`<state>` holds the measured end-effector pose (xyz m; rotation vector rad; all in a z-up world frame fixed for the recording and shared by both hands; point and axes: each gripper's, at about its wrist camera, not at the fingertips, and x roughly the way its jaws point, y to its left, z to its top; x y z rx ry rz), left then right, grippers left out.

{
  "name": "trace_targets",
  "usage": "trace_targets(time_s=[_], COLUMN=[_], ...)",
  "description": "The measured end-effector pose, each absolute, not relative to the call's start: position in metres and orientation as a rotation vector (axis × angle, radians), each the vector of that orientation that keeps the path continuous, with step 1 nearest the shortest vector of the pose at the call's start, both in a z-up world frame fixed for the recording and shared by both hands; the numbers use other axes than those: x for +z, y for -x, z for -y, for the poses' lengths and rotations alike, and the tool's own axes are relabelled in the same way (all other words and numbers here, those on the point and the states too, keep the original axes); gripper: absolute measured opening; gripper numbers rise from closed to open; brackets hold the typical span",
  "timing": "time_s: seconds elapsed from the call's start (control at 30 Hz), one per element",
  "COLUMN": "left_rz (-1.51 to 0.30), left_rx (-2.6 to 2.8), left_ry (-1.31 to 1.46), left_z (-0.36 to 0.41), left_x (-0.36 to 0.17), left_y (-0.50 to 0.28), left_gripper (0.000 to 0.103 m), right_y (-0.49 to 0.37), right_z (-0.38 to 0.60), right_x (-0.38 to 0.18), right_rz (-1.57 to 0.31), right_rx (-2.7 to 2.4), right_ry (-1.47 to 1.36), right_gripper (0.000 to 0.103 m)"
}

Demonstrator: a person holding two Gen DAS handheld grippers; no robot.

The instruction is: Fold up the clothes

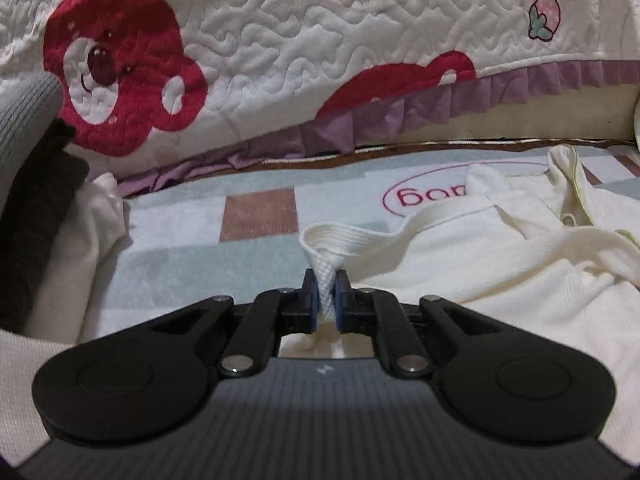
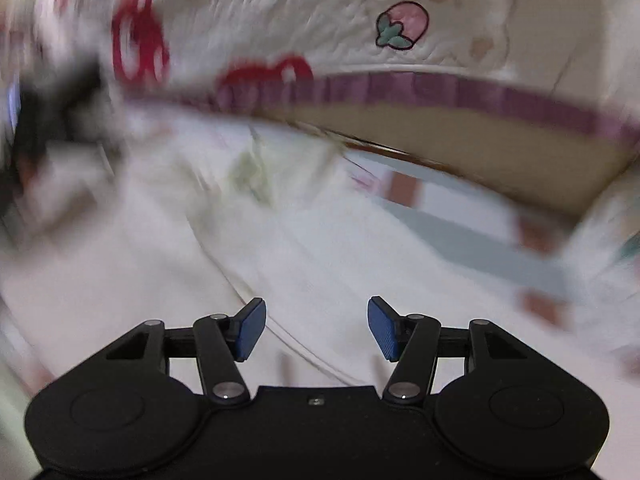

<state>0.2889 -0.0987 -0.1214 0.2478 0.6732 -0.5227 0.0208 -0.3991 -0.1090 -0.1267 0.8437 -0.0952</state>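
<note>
A cream knit garment [image 1: 500, 264] lies spread on a pale checked blanket [image 1: 200, 248], mostly to the right in the left wrist view. My left gripper [image 1: 327, 284] is shut on a ribbed edge of the garment [image 1: 340, 236], which loops up out of the jaws. In the blurred right wrist view my right gripper [image 2: 316, 326] is open and empty, its blue pads [image 2: 252, 330] wide apart just above the cream garment [image 2: 304, 264].
A quilted cover with red bears [image 1: 116, 68], a strawberry [image 1: 542, 20] and a purple frill [image 1: 400, 112] rises behind the blanket. Dark and grey cloth [image 1: 36, 184] sits at the left. In the right wrist view a dark blurred shape [image 2: 52, 120] is at the left.
</note>
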Motion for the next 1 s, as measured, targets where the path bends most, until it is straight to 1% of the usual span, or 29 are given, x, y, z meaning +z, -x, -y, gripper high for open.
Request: trace_targets(time_s=[0.07, 0.17, 0.27, 0.33, 0.4, 0.47, 0.5, 0.57, 0.6, 0.63, 0.67, 0.7, 0.87, 0.93, 0.97, 1.0], left_rz=[-0.668, -0.663, -0.669, -0.669, -0.666, -0.66, -0.658, -0.654, -0.65, -0.648, -0.645, -0.647, -0.701, -0.709, -0.709, -0.712], left_rx=[-0.523, -0.523, -0.522, -0.521, -0.522, -0.523, -0.524, -0.526, -0.524, -0.52, -0.515, -0.512, -0.498, -0.479, -0.466, -0.453], left_ry=[-0.257, -0.251, -0.225, -0.214, -0.212, -0.215, -0.218, -0.205, -0.199, -0.196, -0.194, -0.188, -0.113, -0.1, -0.096, -0.084], left_z=[0.1, 0.1, 0.098, 0.097, 0.097, 0.097, 0.097, 0.096, 0.095, 0.094, 0.094, 0.092, 0.084, 0.081, 0.079, 0.077], left_x=[-0.122, -0.12, -0.117, -0.116, -0.116, -0.116, -0.116, -0.115, -0.114, -0.114, -0.114, -0.114, -0.123, -0.127, -0.128, -0.129], left_y=[-0.287, -0.287, -0.289, -0.289, -0.289, -0.289, -0.289, -0.29, -0.29, -0.291, -0.292, -0.293, -0.303, -0.307, -0.309, -0.311], left_gripper=[0.006, 0.006, 0.006, 0.006, 0.006, 0.006, 0.005, 0.005, 0.005, 0.005, 0.005, 0.005, 0.005, 0.005, 0.005, 0.005], right_y=[-0.007, -0.006, -0.006, -0.014, -0.026, -0.037, -0.04, -0.048, -0.057, -0.066, -0.075, -0.084, -0.135, -0.149, -0.156, -0.16], right_z=[0.387, 0.387, 0.387, 0.395, 0.398, 0.396, 0.395, 0.394, 0.399, 0.405, 0.41, 0.418, 0.455, 0.464, 0.469, 0.475], right_x=[-0.126, -0.138, -0.149, -0.148, -0.156, -0.169, -0.172, -0.179, -0.176, -0.172, -0.168, -0.164, -0.135, -0.126, -0.122, -0.118], right_rz=[-0.869, -0.902, -0.936, -0.911, -0.9, -0.878, -0.857, -0.815, -0.814, -0.814, -0.814, -0.807, -0.77, -0.768, -0.767, -0.757], right_rx=[-0.159, -0.134, -0.107, -0.147, -0.172, -0.178, -0.167, -0.145, -0.155, -0.165, -0.175, -0.188, -0.227, -0.249, -0.26, -0.288], right_ry=[0.338, 0.372, 0.402, 0.338, 0.395, 0.543, 0.6, 0.714, 0.693, 0.67, 0.646, 0.625, 0.487, 0.484, 0.483, 0.466], right_gripper=[0.062, 0.061, 0.064, 0.066, 0.067, 0.074, 0.074, 0.071, 0.058, 0.036, 0.027, 0.022, 0.023, 0.023, 0.025, 0.031])
